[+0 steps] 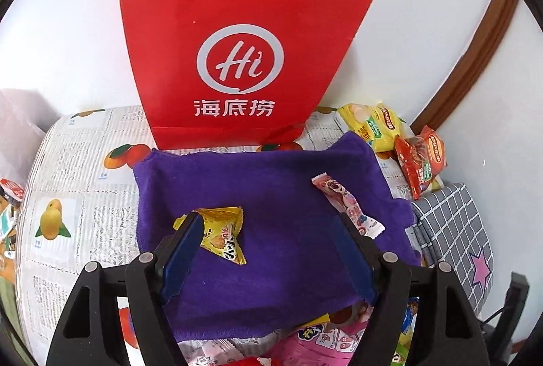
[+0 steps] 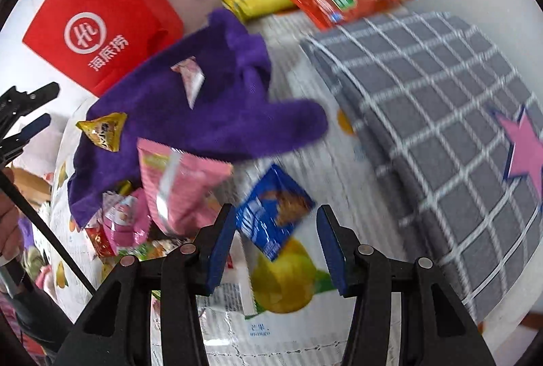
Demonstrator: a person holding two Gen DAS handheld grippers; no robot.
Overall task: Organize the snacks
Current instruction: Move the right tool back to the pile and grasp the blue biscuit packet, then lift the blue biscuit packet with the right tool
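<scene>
My left gripper (image 1: 268,220) hangs open over a purple cloth (image 1: 271,183). A yellow triangular snack packet (image 1: 222,235) lies on the cloth by its left finger, and a pink stick snack (image 1: 346,203) lies by its right finger; neither is gripped. In the right wrist view my right gripper (image 2: 275,213) is open above a blue snack packet (image 2: 271,220), which lies flat on the fruit-print tablecloth (image 2: 292,284) between the fingertips, with the pads clear of it. A pink packet (image 2: 180,189) and other snacks are piled to its left.
A red paper bag (image 1: 237,43) stands against the wall behind the cloth. A yellow chip bag (image 1: 373,125) and a red chip bag (image 1: 420,162) lie at the back right. A grey checked box (image 2: 441,128) with a pink star fills the right side. A person's hand (image 2: 10,223) shows at far left.
</scene>
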